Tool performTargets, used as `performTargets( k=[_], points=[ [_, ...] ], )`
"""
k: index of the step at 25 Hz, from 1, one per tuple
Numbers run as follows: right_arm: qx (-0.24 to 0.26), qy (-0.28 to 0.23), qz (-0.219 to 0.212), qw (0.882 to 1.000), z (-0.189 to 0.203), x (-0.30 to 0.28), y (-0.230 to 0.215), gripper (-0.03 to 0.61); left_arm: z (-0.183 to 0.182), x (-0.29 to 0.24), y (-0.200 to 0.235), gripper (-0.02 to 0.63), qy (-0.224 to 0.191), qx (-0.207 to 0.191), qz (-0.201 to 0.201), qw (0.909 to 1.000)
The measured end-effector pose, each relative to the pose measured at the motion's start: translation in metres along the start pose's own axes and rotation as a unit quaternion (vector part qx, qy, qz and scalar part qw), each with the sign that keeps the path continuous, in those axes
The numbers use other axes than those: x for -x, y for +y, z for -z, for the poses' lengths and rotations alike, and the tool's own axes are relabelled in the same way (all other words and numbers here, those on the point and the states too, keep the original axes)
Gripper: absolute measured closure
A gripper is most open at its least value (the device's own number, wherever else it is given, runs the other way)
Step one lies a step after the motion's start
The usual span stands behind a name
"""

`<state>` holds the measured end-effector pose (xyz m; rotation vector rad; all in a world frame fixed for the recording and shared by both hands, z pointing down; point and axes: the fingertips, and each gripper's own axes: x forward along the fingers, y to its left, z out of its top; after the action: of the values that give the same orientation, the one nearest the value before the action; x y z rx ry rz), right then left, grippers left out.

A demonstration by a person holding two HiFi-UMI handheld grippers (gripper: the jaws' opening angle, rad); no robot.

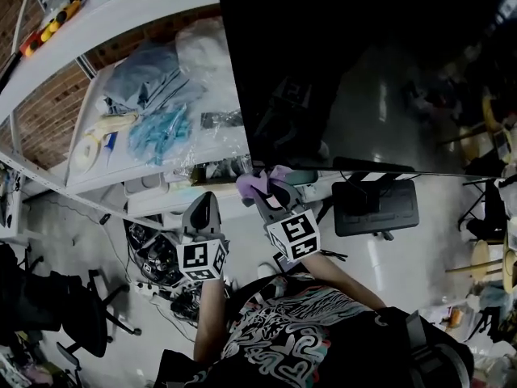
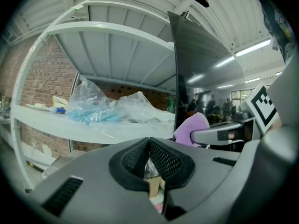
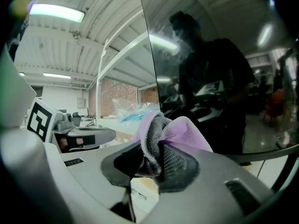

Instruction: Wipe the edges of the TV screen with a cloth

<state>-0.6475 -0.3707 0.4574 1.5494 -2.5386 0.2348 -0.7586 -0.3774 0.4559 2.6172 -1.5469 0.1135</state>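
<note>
Brick wall [image 1: 44,111] and a white shelf [image 1: 105,172] heaped with plastic bags [image 1: 157,95] lie left of the dark TV screen [image 1: 363,71]. Your right gripper [image 1: 271,186] clamps the purple cloth [image 1: 260,183] at the screen's lower-left corner. Your left gripper [image 1: 205,199] sits just beside it, jaws pressed together on nothing.

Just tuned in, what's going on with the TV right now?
A person stands at the dark TV screen with a gripper in each hand. The right gripper is shut on a purple cloth and holds it up at the screen's lower left corner; whether the cloth touches the edge cannot be told. The left gripper is shut with nothing in it, and hangs idle just to the left of the right one.
</note>
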Motion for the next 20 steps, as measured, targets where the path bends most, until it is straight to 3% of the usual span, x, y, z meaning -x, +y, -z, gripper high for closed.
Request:
performTargets(
  k=[9,15,20],
  points=[
    [-0.02,-0.02,0.058,0.998,0.001,0.067,-0.029,0.457,0.009,-0.003,-0.056,0.595,-0.002,-0.031,0.043,0.9986],
    [-0.03,-0.033,0.074,0.996,0.005,0.115,-0.044,0.457,-0.002,0.015,-0.084,0.595,-0.012,-0.032,0.03,0.999],
    [-0.024,-0.03,0.083,0.996,0.007,0.167,-0.055,0.457,-0.007,0.042,-0.134,0.595,-0.012,-0.033,0.038,0.9987]
  ],
)
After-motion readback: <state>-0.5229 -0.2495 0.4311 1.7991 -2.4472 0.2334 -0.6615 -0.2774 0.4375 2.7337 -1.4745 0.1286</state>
